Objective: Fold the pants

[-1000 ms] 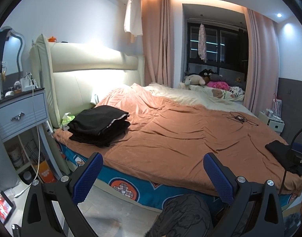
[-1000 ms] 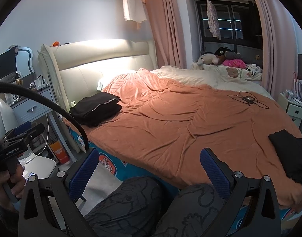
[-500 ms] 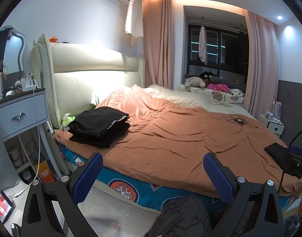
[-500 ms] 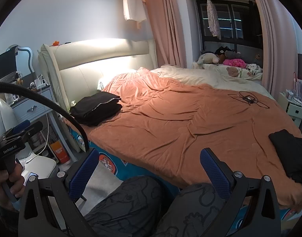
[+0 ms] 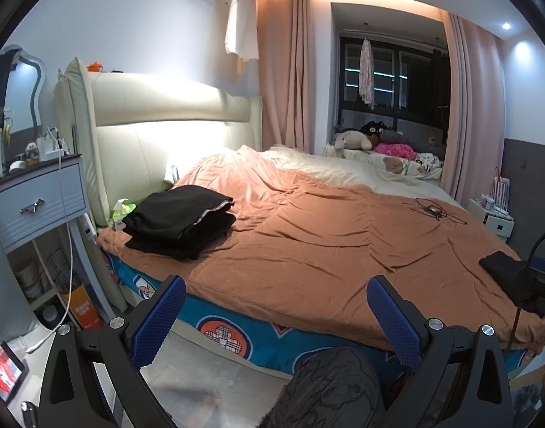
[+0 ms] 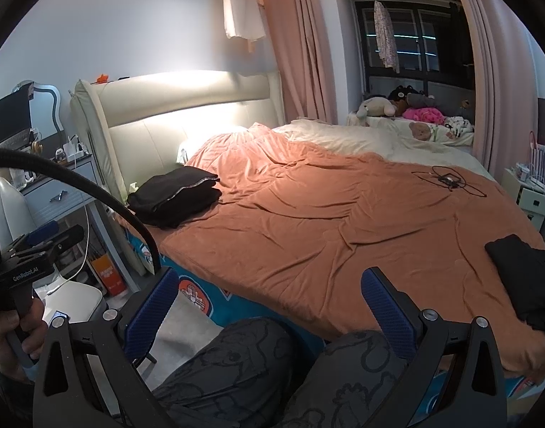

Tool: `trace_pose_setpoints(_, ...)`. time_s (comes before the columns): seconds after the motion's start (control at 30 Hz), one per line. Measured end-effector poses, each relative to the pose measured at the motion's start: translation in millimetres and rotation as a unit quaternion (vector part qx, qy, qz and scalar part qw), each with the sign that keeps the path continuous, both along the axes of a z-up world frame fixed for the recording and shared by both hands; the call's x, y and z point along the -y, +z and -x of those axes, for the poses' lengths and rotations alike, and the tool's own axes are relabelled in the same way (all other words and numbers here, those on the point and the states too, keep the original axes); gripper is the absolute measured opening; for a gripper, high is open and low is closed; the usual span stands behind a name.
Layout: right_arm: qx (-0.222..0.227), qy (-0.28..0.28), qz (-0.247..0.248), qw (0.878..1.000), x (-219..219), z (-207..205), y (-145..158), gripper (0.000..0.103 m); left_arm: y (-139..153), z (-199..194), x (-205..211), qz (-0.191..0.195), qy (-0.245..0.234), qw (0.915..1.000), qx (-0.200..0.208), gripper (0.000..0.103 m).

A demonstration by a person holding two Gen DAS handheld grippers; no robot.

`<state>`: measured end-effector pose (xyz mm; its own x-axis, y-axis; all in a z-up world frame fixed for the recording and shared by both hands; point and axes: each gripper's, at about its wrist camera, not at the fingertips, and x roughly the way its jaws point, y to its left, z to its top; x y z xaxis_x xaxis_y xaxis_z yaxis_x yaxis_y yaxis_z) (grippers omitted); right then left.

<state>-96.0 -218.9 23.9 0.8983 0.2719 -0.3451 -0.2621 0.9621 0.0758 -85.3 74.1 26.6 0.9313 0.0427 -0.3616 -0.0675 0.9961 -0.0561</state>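
Both grippers, left gripper (image 5: 276,315) and right gripper (image 6: 268,308), spread wide, holding nothing, off the bed's (image 6: 308,235) near edge. Unfolded black pants (image 6: 525,278) lie bunched at its near right corner; a folded black stack (image 5: 179,219) sits at the near left corner. Risk: pinching one bunched layer could drag the pants over the edge.

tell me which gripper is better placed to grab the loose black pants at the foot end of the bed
Right, probably. The loose black pants lie just beyond the right gripper, while in the left wrist view they sit at the far right edge. Both grippers are open and empty; the left gripper faces the folded stack.
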Motion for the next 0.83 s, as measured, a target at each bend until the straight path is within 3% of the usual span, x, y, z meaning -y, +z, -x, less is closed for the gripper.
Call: trace_pose_setpoints(0.83,-0.008,-0.004,0.002,1.000,-3.4,-3.7,0.0,0.103,-3.4,3.7,-3.6,0.004,0.002,1.0000,0.008,0.103)
